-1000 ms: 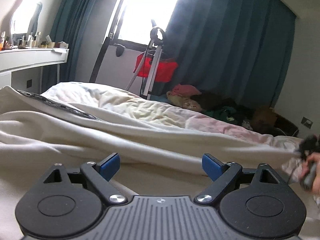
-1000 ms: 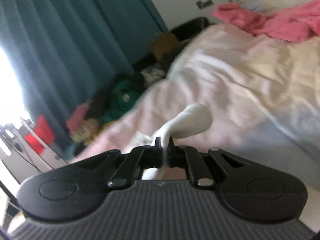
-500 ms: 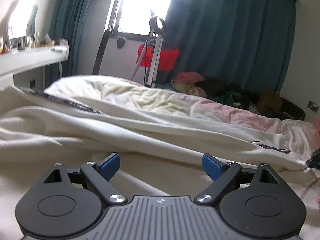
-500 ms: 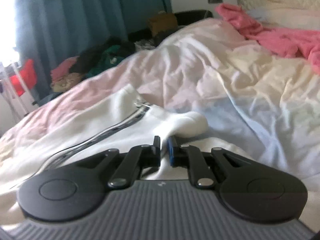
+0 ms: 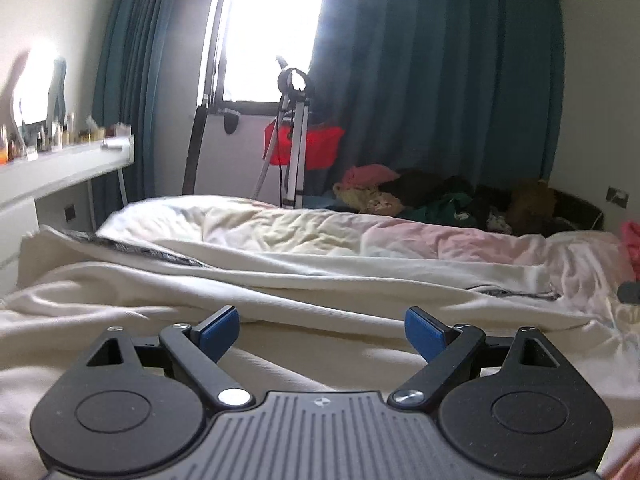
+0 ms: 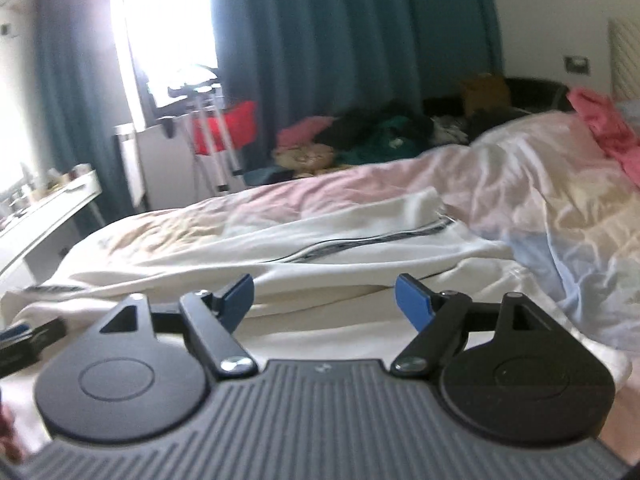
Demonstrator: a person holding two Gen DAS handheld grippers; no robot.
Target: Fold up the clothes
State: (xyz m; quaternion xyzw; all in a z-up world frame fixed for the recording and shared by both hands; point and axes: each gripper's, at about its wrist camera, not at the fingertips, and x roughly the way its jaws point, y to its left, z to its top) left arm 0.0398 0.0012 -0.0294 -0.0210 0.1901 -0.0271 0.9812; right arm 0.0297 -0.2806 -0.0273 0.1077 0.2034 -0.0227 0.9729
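Observation:
A long cream-white garment (image 5: pixel 280 280) with a dark patterned side stripe lies stretched across the bed; it also shows in the right wrist view (image 6: pixel 320 240). My left gripper (image 5: pixel 322 330) is open and empty, low over the near part of the garment. My right gripper (image 6: pixel 324 298) is open and empty, just above the garment's near edge, with the cuff end (image 6: pixel 420 204) lying free ahead. The left gripper's tip shows at the left edge of the right wrist view (image 6: pixel 32 334).
A rumpled pastel duvet (image 6: pixel 540 200) covers the bed. A pink garment (image 6: pixel 604 128) lies at the far right. A clothes pile (image 5: pixel 420 196), a tripod (image 5: pixel 294 140) and a red basket (image 5: pixel 316 148) stand by the teal curtains. A white desk (image 5: pixel 60 168) is at left.
My right gripper has opened and let go of the garment's cuff, which now lies on the bed. The right view has swung level and pulled back. The left gripper stayed open.

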